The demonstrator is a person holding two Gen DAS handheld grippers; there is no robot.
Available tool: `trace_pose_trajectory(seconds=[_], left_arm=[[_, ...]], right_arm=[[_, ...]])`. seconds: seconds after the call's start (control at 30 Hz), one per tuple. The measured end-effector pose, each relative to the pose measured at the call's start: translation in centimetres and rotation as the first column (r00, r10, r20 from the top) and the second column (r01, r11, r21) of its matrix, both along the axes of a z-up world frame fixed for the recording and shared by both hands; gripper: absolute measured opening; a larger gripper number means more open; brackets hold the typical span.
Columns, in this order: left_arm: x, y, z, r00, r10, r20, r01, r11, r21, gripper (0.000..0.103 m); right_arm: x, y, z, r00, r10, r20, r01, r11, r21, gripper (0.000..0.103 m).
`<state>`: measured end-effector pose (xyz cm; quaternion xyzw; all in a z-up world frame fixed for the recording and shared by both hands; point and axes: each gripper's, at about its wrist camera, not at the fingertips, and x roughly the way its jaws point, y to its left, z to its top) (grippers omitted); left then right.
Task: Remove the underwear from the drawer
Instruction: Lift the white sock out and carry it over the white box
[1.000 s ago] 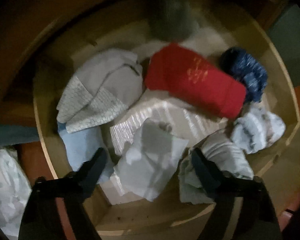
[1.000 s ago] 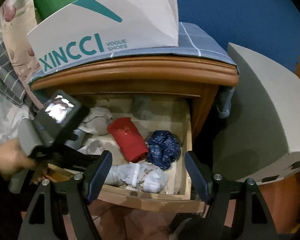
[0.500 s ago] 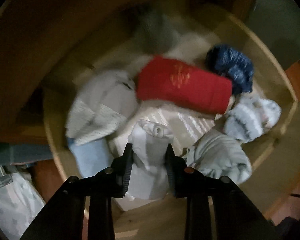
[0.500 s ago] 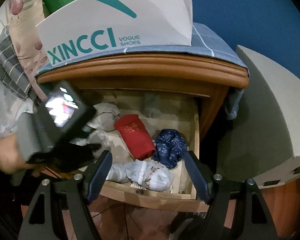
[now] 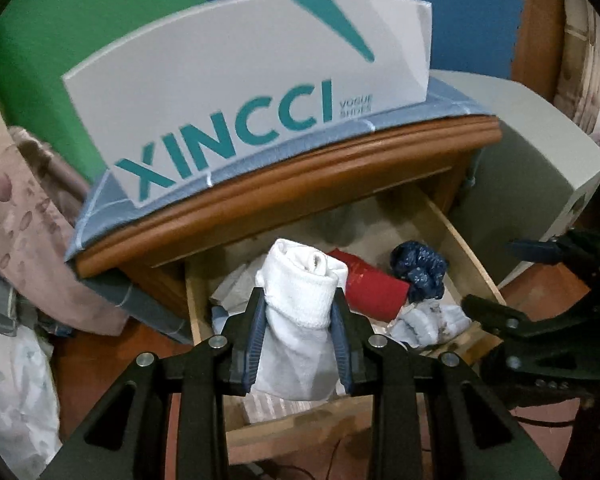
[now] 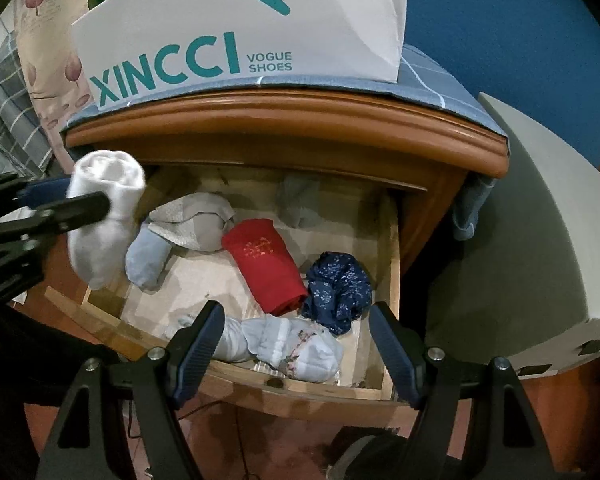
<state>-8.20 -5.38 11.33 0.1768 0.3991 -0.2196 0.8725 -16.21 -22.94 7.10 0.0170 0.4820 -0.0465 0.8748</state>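
Left gripper (image 5: 299, 322): your jaws have just closed on the white roll (image 5: 300, 300), pinching its middle.
White roll: it hangs clear above the drawer (image 6: 392, 248), over the front-left corner as the right wrist view shows it, touching nothing inside.
Right gripper (image 6: 298, 346): you hold it wide open and empty over the drawer's front edge.
Done: one piece is out of the drawer.
Left: you have not set it down; the red roll (image 6: 266, 264), navy bundle (image 6: 338, 290), pale bundle (image 6: 292, 346) and grey pieces (image 6: 196, 220) lie inside.
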Motion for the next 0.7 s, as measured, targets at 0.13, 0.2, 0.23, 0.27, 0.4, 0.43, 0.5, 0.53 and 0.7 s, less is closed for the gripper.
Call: trace_pose_trajectory(seconds=[0.13,0.2,0.23,0.27,0.4,0.43,0.5,0.53,0.7], left_arm=[[-1.0,0.2,0.0,1.000,0.013,0.006,-0.013,1.000,-0.012,0.028],[-1.3,0.8,0.0,0.999,0.036,0.003,-0.036,0.999,-0.028,0.028],[-1.4,1.1,0.1,0.999,0.047,0.001,-0.047,0.998,-0.035,0.028],[-1.7,1.2,0.1,0.999,0.054,0.005,-0.054,0.998,-0.042,0.028],[-2.1,1.4,-0.2,0.998,0.064,0.012,-0.063,0.997,-0.045,0.028],[-2.2,1.5,-0.2,0.998,0.067,0.010,-0.066,0.997,-0.046,0.028],[-2.3,1.7,0.0,0.997,0.071,0.014,-0.070,0.996,-0.050,0.028],[-2.3,1.7,0.0,0.997,0.074,0.014,-0.073,0.996,-0.049,0.028],[-2.5,1.9,0.3,0.996,0.087,0.012,-0.086,0.995,-0.059,0.029]], right_arm=[[0.1,-0.1,-0.1,1.000,-0.009,0.001,0.009,1.000,-0.010,0.077],[0.1,-0.1,-0.2,1.000,-0.011,0.000,0.011,1.000,-0.014,0.077],[0.2,0.0,-0.3,1.000,-0.012,-0.002,0.012,1.000,-0.018,0.077],[0.3,0.0,-0.5,1.000,-0.014,-0.008,0.014,1.000,-0.024,0.077],[0.3,0.1,-0.6,1.000,-0.011,-0.009,0.010,0.999,-0.033,0.077],[0.3,0.1,-0.6,1.000,-0.011,-0.009,0.011,0.999,-0.035,0.077],[0.3,0.2,-0.6,1.000,-0.010,-0.008,0.010,0.999,-0.034,0.077],[0.3,0.2,-0.6,1.000,-0.010,-0.009,0.009,0.999,-0.036,0.077],[0.2,0.2,-0.5,1.000,-0.013,-0.007,0.013,0.999,-0.035,0.077]])
